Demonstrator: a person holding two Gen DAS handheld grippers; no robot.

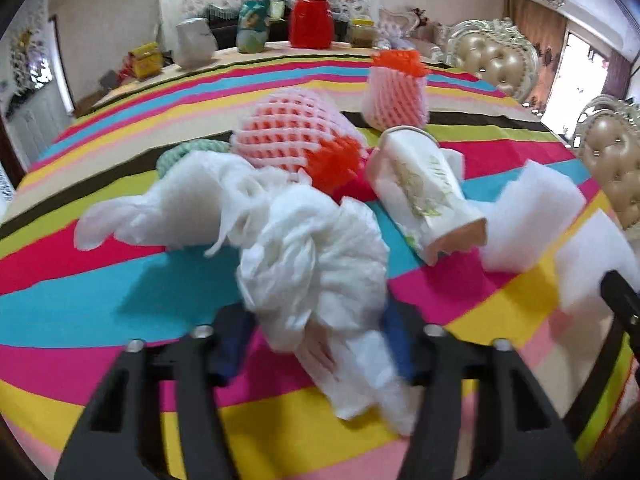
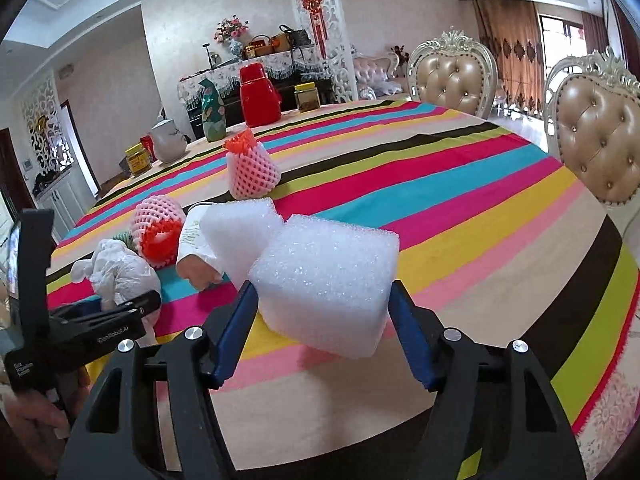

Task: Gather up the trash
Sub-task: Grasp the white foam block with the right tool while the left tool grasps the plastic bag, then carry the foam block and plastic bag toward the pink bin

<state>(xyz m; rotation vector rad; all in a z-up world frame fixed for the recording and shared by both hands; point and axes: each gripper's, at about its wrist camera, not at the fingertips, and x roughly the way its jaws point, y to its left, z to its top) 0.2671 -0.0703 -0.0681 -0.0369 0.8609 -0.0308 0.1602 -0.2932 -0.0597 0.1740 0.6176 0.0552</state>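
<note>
Faintly, "GenRobot.AI" marks the left gripper (image 2: 120, 304); cup (image 2: 196, 244) print unreadable.

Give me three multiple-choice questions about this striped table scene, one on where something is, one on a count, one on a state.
1. Where is the red plastic flask?
A. at the table's far edge
B. between the right hand-held gripper's fingers
C. on a chair

2. How many pink foam fruit nets are on the striped tablecloth?
A. one
B. two
C. four

3. How does the printed paper cup sit?
A. upright
B. stacked on the flask
C. tipped on its side

Answers: 1 A, it stands far back beside a jar. 2 B, one pink net stands farther off and another lies near the crumpled white plastic bag. 3 C, its open end faces sideways next to the white foam block, which the right hand-held gripper clamps.
</note>
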